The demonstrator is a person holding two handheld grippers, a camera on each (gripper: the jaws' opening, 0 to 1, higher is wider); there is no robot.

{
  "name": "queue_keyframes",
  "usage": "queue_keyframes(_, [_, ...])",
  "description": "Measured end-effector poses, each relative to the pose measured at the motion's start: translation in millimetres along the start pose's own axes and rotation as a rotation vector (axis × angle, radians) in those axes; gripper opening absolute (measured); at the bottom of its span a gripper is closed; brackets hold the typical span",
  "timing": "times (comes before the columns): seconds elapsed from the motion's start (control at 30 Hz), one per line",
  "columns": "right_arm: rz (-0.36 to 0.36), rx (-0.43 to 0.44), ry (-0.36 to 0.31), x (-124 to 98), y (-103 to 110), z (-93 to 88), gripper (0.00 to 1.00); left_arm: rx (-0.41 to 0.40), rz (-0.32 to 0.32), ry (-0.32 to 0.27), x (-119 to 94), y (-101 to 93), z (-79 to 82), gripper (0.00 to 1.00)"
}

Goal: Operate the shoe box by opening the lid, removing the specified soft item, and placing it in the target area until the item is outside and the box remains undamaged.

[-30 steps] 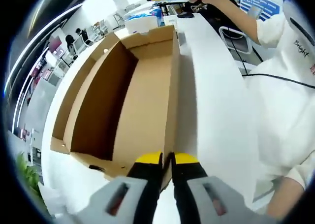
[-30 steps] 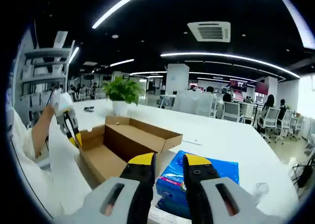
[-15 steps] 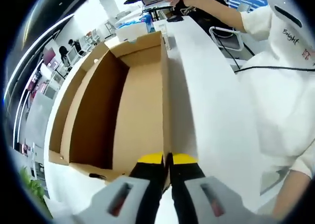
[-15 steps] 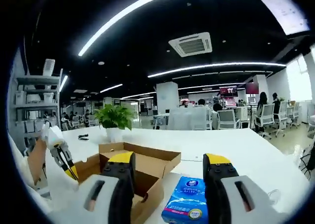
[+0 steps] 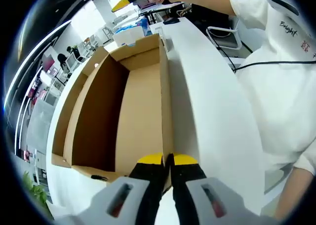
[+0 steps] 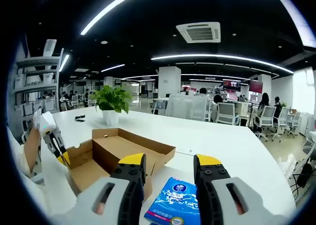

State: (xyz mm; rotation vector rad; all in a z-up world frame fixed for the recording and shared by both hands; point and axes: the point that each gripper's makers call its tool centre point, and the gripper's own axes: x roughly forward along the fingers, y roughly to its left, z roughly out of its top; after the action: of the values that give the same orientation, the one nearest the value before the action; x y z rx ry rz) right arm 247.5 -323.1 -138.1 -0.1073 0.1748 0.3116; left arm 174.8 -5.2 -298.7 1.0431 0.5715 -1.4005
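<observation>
Shoe box point(image 5: 133, 106) emptied; left hand-held gripper point(image 5: 164, 160) pinches its wall, right hand-held gripper point(image 6: 170, 168) spread above tissue pack point(image 6: 175, 205): withdraw gently.

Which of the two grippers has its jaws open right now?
The right gripper, hanging over the blue tissue pack with jaws apart. The left gripper is shut on the shoe box wall.
</observation>
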Motion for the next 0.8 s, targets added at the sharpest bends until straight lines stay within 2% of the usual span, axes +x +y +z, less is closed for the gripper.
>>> queue_keyframes(0.07, [0.007,0.007,0.014,3.6,-3.8,1.3,0.42,-0.004,0.003,-0.001,-0.1,-0.3,0.0,0.03])
queue_keyframes(0.1, [0.022,0.074,0.037,5.8,-3.1,-0.2,0.44,0.002,0.004,-0.004,-0.2,-0.4,0.1,0.03])
queue_keyframes(0.13, [0.037,0.091,0.049,8.1,-2.6,0.3,0.45,-0.001,0.003,-0.006,-0.2,-0.4,0.1,0.03])
queue_keyframes(0.17, [0.046,0.082,0.054,11.4,-4.1,2.5,0.46,-0.006,0.001,-0.006,-0.3,-0.5,0.1,0.03])
queue_keyframes(0.2, [0.073,0.019,0.067,17.7,-4.9,4.4,0.45,0.000,0.000,-0.006,-0.1,-0.1,0.0,0.03])
queue_keyframes(0.23, [0.078,-0.044,0.113,21.0,-7.8,0.1,0.44,0.005,-0.002,-0.005,-0.1,0.1,0.0,0.03])
queue_keyframes(0.27, [0.053,-0.066,0.123,26.2,-15.5,0.6,0.42,0.006,-0.003,-0.008,-0.1,0.0,-0.1,0.03])
queue_keyframes(0.37, [0.067,0.022,0.127,37.3,-15.9,3.3,0.33,0.006,0.001,-0.010,-0.1,0.1,-0.1,0.03])
queue_keyframes(0.43, [0.078,0.071,0.132,44.1,-16.1,5.2,0.36,0.009,0.004,-0.012,-0.1,0.3,0.1,0.03])
queue_keyframes(0.53, [0.039,0.093,0.143,52.4,-23.1,8.0,0.38,-0.001,0.007,-0.015,0.1,0.8,0.4,0.04])
queue_keyframes(0.67, [0.004,-0.042,0.184,55.0,-28.2,8.3,0.29,-0.003,0.008,-0.008,0.5,0.4,0.3,0.03])
queue_keyframes(0.73, [-0.001,-0.028,0.176,57.8,-24.9,13.5,0.28,0.006,0.009,-0.007,0.5,0.0,0.5,0.03])
queue_keyframes(0.8, [-0.003,-0.037,0.198,61.3,-22.3,16.8,0.29,0.001,0.009,-0.008,0.5,-0.3,0.7,0.03])
